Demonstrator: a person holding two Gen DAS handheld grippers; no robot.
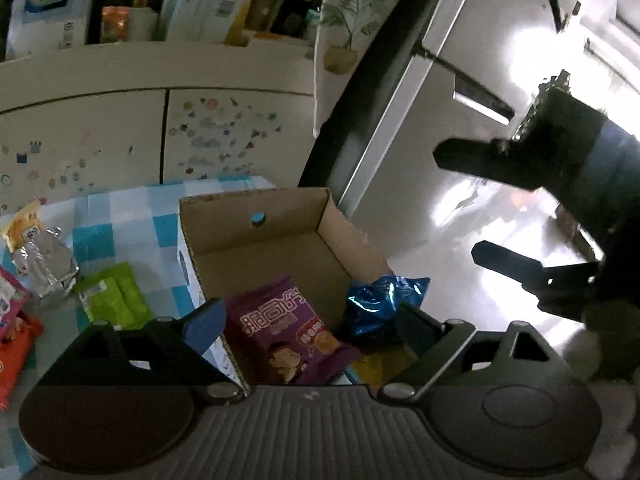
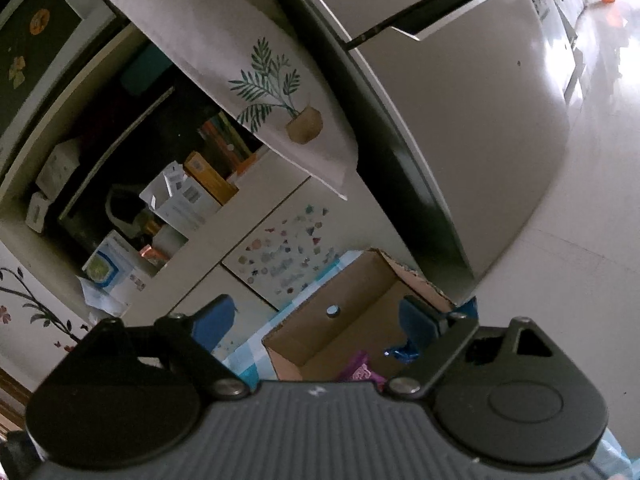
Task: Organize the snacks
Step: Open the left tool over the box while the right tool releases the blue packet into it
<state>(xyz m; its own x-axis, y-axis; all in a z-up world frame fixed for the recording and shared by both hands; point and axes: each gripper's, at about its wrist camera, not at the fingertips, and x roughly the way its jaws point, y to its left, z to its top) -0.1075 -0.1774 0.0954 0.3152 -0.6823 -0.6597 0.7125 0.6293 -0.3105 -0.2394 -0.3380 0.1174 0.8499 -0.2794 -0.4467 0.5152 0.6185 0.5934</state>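
A purple snack packet (image 1: 288,332) lies inside an open cardboard box (image 1: 276,236), its lower edge hidden by the left gripper (image 1: 308,324), whose jaws are spread and empty. A blue packet (image 1: 380,300) slumps over the box's right wall. The right gripper (image 2: 316,320) is also spread and empty. Other snacks (image 1: 108,292) lie on the checked cloth (image 1: 132,208), partly cut off.

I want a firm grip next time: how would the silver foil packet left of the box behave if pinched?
The silver foil packet looks crinkled and puffy, so it would probably crush and flex rather than stay stiff. Its shiny film may slip between fingers. It seems light for its size, so a push would likely slide it across the checked cloth.
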